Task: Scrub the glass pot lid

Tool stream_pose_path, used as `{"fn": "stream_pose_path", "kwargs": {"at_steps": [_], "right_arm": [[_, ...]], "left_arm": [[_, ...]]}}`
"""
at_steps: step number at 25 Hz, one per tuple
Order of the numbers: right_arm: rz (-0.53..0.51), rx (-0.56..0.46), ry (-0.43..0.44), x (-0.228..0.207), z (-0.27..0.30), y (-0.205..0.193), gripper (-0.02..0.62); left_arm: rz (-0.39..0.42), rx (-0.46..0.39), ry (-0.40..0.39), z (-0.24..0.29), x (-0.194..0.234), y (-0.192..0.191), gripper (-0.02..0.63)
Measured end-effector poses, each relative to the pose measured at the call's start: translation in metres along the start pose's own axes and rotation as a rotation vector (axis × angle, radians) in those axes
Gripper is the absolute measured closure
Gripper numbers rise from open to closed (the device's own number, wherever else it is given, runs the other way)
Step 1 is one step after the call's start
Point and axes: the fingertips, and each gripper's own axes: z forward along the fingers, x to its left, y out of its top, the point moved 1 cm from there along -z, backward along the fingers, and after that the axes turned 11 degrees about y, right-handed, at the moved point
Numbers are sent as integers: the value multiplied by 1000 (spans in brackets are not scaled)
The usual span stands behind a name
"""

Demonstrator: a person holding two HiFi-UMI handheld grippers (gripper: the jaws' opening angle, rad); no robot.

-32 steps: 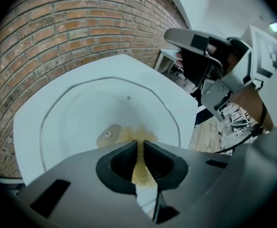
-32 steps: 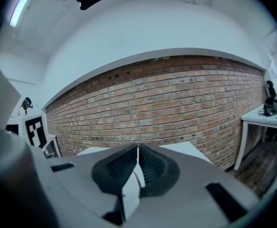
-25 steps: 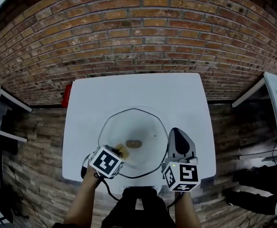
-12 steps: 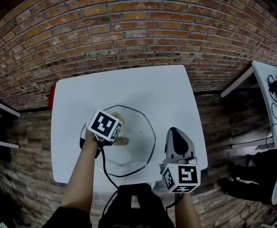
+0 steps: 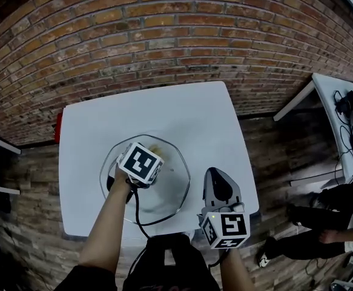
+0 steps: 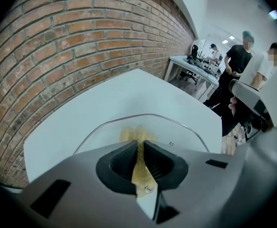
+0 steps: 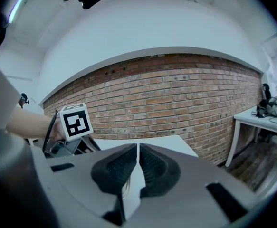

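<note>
The glass pot lid (image 5: 164, 190) lies flat on the white table (image 5: 164, 111); its rim (image 6: 148, 115) curves ahead of the jaws in the left gripper view. My left gripper (image 5: 152, 154) points steeply down over the far part of the lid, shut on a yellow scrubbing pad (image 6: 139, 163) that rests on the glass (image 5: 156, 150). Its marker cube hides the lid's middle. My right gripper (image 5: 215, 172) hovers just off the lid's right edge, nearly level, jaws (image 7: 138, 148) shut with nothing visible between them.
A brick wall (image 5: 164, 35) backs the table. A red object (image 5: 57, 127) sits at the table's left edge. Another white table (image 5: 339, 96) with cables stands at the right, and people (image 6: 240, 56) stand beyond it.
My left gripper has slid with the pad from the lid's near left edge across to its far side. The right gripper has barely shifted.
</note>
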Motion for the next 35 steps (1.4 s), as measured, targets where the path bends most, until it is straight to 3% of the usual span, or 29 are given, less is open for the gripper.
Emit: {"fn": "stream_pose_path", "kwargs": {"at_steps": [5,6,8,11,18,25,35], "right_arm": [[24,67,27,15,-7,-27,571],[37,78,35,17,-9,-32,551],[57,105,62,24,-10,-40,421],[100,170,93,33,-9,-57,420],[196,434,100,40,-4,-104,417],[104,521,93,34,31,-101,417],[113,627,118,28,60,-121,441]], "left_arm": [[-20,-12,14,-9,12,-7,562],[-22,-13,17,-10,14,-9,561],[-31,-16,18,-14,17,-12,563],[-36,-25,22,-20,18,-15,563],[-37,-32,27,-25,21,-22,561],[-49,-23,23,-22,23,-31,563],[-13,-45,57,-14,35,-20,562]]}}
